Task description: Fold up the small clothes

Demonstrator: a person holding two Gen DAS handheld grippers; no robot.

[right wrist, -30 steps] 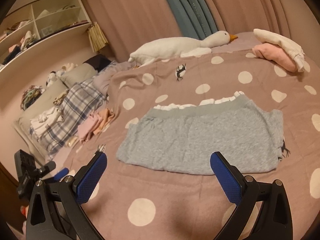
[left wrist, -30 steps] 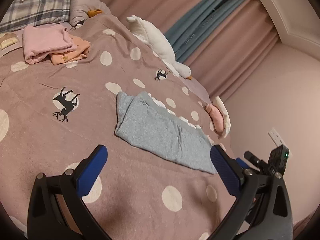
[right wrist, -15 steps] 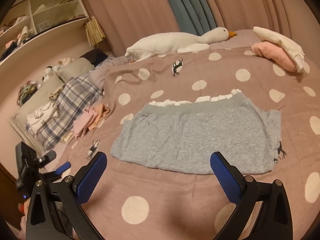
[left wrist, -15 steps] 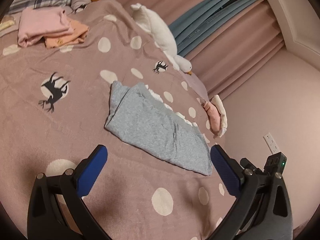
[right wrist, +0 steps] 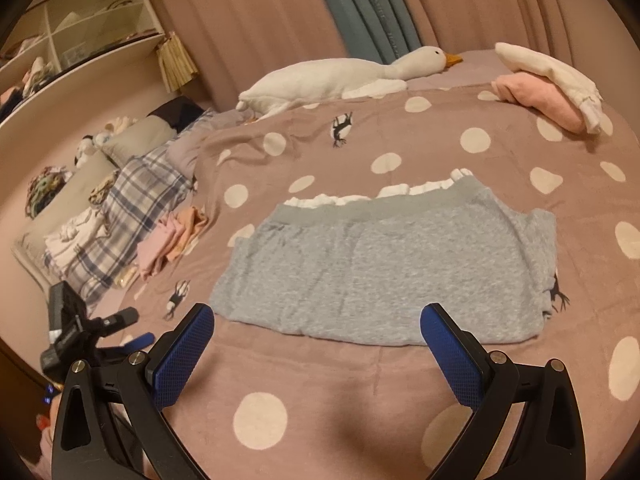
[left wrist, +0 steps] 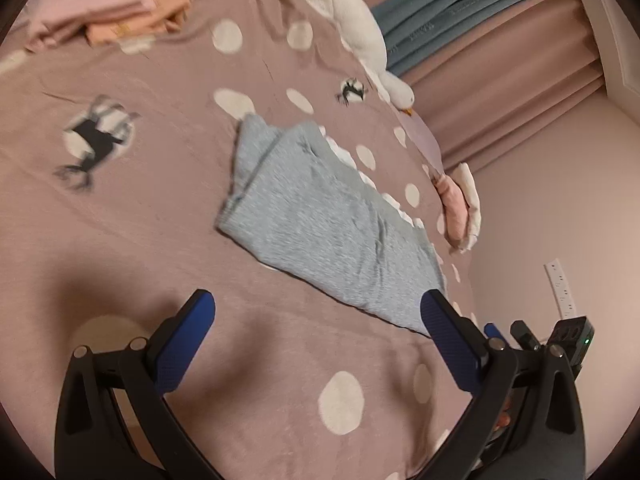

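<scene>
A small grey garment (right wrist: 384, 268) with a white ruffled edge lies flat and partly folded on the mauve polka-dot bedspread (right wrist: 400, 380). It also shows in the left wrist view (left wrist: 328, 216). My left gripper (left wrist: 318, 312) is open and empty, just short of the garment's near edge. My right gripper (right wrist: 316, 320) is open and empty, hovering at the garment's front edge. The other gripper's body shows at the lower left of the right wrist view and at the lower right of the left wrist view.
A pile of folded pink and orange clothes (right wrist: 172, 240) lies left of the garment, also seen in the left wrist view (left wrist: 104, 12). A white goose plush (right wrist: 340, 76) lies at the back. Pink and white clothes (right wrist: 548, 88) sit far right. Plaid pillow (right wrist: 132, 208) and shelves at left.
Both grippers have moved closer to the grey garment. The left view has swung and is blurred with motion. The garment has not moved.
</scene>
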